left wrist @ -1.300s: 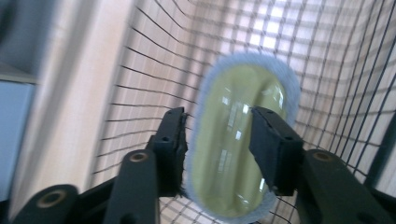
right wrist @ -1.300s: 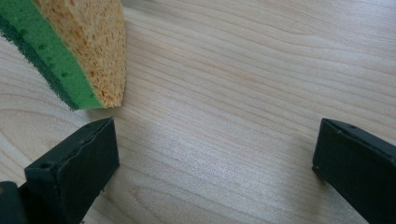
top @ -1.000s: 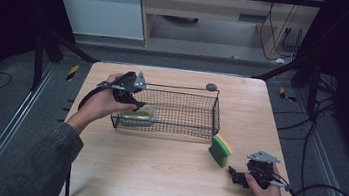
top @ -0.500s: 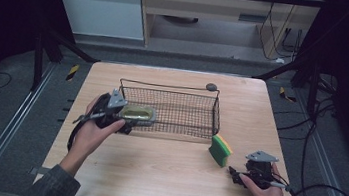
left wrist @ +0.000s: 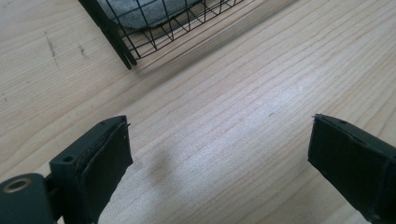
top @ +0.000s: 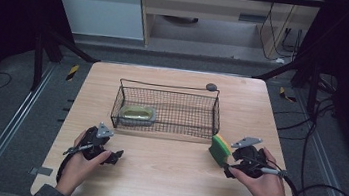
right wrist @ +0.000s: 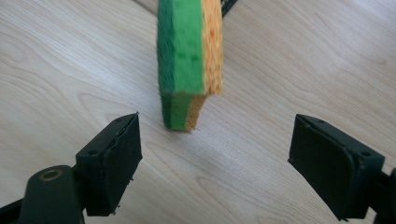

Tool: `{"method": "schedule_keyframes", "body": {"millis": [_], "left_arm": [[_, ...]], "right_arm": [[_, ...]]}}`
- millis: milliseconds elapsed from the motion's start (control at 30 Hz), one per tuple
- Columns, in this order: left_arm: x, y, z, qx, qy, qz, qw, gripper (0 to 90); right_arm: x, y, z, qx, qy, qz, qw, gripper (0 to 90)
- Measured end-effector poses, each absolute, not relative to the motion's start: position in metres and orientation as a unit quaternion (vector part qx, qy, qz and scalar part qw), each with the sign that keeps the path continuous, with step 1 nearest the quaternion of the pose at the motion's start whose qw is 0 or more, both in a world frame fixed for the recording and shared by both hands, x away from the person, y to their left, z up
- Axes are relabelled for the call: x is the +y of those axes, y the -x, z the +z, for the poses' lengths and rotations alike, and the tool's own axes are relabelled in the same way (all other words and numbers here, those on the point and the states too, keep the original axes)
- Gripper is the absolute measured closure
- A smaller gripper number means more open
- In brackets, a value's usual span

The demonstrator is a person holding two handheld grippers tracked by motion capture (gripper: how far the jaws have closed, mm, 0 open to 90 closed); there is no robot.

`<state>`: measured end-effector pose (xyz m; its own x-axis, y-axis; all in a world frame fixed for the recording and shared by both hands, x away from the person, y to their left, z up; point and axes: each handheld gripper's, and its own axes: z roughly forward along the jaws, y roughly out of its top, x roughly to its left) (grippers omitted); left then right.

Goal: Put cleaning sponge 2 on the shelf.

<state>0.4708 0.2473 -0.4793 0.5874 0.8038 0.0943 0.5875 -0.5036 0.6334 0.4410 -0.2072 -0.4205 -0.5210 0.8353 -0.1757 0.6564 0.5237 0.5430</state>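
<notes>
High view is taking in the whole wooden table (top: pixel 167 178): a black wire basket (top: pixel 167 108) is sitting at its middle with a pale green sponge (top: pixel 136 115) lying in its left end, and a small dark knob (top: pixel 211 87) is resting by the basket's far right corner. The left gripper (top: pixel 114 157) is lying low near the table's front left, held in the person's left hand (top: pixel 79 163), well apart from the basket. The right gripper (top: pixel 228 164) is sitting at the front right, pointing at a green and yellow sponge (top: pixel 219 149) that is standing on edge just outside the basket's right front corner.

Left gripper view is giving what the overhead cannot: the basket's near corner (left wrist: pixel 122 44) with something grey behind the mesh, and bare wood between the two black pads. Those jaws have just been opening and are standing wide apart with nothing between them and nothing touching them.

Right gripper view is bringing the green and yellow sponge (right wrist: pixel 189 60) close, green layer on one side and yellow on the other, upright on the wood just beyond the fingertips. These jaws have just been closing, yet they are standing well apart, gripping nothing, with the sponge ahead of the gap and clear of both pads.
</notes>
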Motion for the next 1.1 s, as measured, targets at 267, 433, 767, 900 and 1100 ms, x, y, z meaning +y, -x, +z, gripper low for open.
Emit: {"method": "schedule_keyframes", "body": {"millis": [267, 433, 767, 900, 1100], "left_arm": [[0.254, -0.478, -0.489, 0.434, -0.839, 0.181, 0.274, 4.8], [0.257, -0.481, -0.493, 0.442, -0.837, 0.175, 0.271, 4.8], [0.259, -0.484, -0.497, 0.447, -0.835, 0.163, 0.278, 3.1], [0.259, -0.484, -0.498, 0.446, -0.835, 0.163, 0.279, 2.4], [0.260, -0.484, -0.498, 0.446, -0.834, 0.164, 0.281, 1.1]], "right_arm": [[-0.199, -0.460, -0.394, 0.854, -0.449, 0.184, 0.185, 20.4], [-0.187, -0.474, -0.382, 0.865, -0.439, 0.182, 0.162, 23.0], [-0.164, -0.505, -0.399, 0.878, -0.438, 0.142, 0.130, 34.9], [-0.164, -0.507, -0.404, 0.880, -0.439, 0.134, 0.118, 54.5], [-0.176, -0.508, -0.391, 0.877, -0.437, 0.163, 0.117, 64.3]]}}
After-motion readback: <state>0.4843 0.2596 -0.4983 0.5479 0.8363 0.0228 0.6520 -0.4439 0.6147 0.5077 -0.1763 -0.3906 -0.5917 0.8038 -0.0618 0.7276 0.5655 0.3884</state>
